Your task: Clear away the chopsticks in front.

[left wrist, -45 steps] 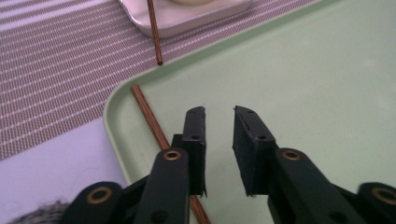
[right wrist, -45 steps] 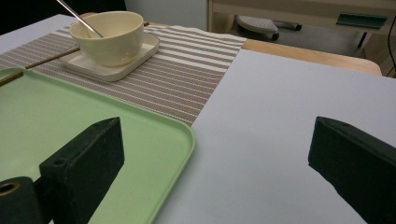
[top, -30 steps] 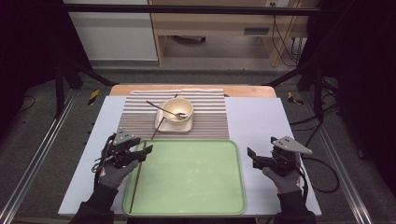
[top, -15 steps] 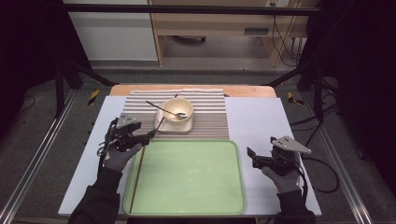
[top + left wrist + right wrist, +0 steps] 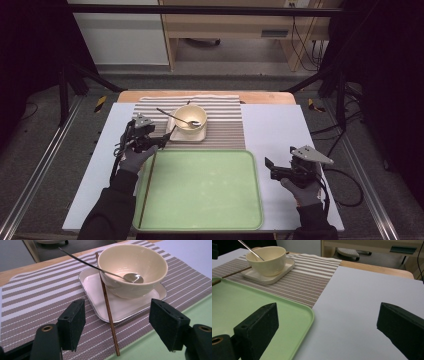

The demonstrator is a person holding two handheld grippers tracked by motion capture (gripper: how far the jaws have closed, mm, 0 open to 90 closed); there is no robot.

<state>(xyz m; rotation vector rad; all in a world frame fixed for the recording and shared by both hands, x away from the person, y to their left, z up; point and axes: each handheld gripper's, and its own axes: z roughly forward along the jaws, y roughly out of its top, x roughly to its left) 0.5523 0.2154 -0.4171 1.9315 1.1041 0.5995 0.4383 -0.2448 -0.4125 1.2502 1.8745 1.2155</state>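
A cream bowl (image 5: 190,117) with a metal spoon (image 5: 130,277) in it stands on a square white plate (image 5: 120,308) on the striped mat (image 5: 225,125). A brown chopstick (image 5: 107,305) leans over the plate's rim beside the bowl; a second chopstick (image 5: 147,186) lies along the left rim of the green tray (image 5: 200,190). My left gripper (image 5: 162,141) hovers open over the mat's left part, its jaws either side of the leaning chopstick and not touching it. My right gripper (image 5: 268,168) is open with nothing in it, over the white tabletop just right of the tray.
The white tabletop (image 5: 280,130) has free room to the right of the mat and tray. A wooden strip (image 5: 260,96) runs along the table's far edge. Black stand legs (image 5: 75,75) and cables flank the table on the floor.
My left gripper has moved forward and right from the tray's near-left corner to the mat, close to the plate. The right gripper has barely shifted.
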